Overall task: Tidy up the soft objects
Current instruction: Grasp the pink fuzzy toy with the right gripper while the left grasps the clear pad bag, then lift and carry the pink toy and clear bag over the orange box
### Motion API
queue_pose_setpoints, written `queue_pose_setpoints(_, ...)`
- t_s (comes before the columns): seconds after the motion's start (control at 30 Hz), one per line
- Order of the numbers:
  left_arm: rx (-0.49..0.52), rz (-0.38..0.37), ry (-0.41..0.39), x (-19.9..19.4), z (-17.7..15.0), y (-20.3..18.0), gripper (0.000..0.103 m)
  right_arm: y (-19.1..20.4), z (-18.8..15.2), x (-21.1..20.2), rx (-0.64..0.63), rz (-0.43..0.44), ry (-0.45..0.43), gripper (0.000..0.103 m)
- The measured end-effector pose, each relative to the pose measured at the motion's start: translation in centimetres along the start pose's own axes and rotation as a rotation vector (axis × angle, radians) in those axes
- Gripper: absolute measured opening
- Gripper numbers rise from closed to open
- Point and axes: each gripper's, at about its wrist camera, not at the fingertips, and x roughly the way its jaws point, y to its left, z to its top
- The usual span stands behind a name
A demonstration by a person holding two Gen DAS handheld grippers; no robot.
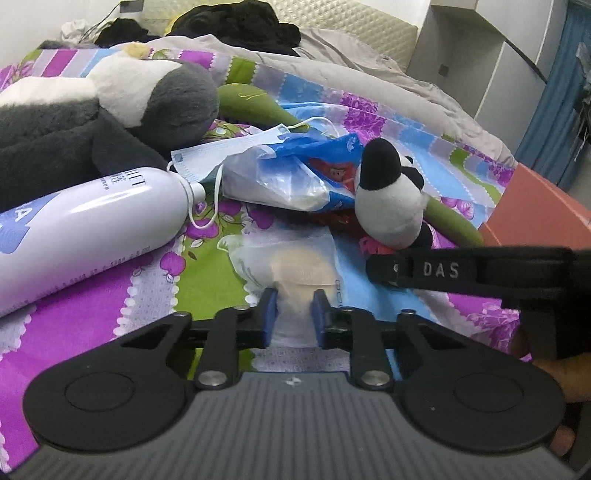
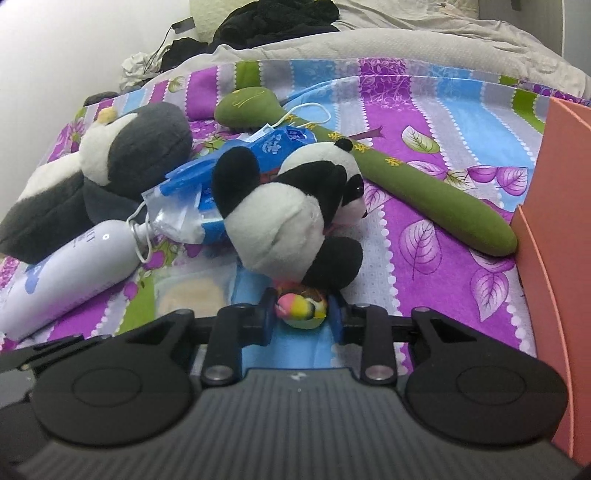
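Right wrist: right gripper fingers pinch colorful toy, panda plush seemingly pressing behind.

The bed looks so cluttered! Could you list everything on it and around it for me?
panda: 1, black and white, middle of the bedspread
penguin plush: 1, grey and white, left
bottle: 1, white, lying left, a mask loop around its neck
face mask: 1, pale blue, behind the bottle
blue bag: 1, blue and white plastic, behind the panda
green stick: 1, long, padded, lying right of the panda
clear packet: 1, beige contents, between the left tool's pads
small toy: 1, pink, yellow, green, between the right tool's pads
box: 1, salmon, right edge
dark clothes: pile, black, far end
bedspread: 1, purple, blue, green stripes
left tool: black, blue pads
right tool: black, blue pads
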Motion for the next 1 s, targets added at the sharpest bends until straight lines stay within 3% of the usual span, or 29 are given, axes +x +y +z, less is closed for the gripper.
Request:
queue_pose_setpoints(0.23,-0.057,-0.005,0.02,-1.9,-0.2,0.2,0.013,0.5,-0.6,-2.2,-0.004,0.008,0.012,0.032)
queue_pose_setpoints(0.5,-0.103,0.005,0.049,-6.2,-2.9,-0.4,0.013,1.0,-2.1,-5.5,-0.045,0.011,0.013,0.032)
queue_pose_setpoints(1.0,-0.107,0.001,0.057,-12.8,-5.6,-2.4,0.013,1.1,-7.3,-12.6,-0.101,-0.005,0.028,0.032)
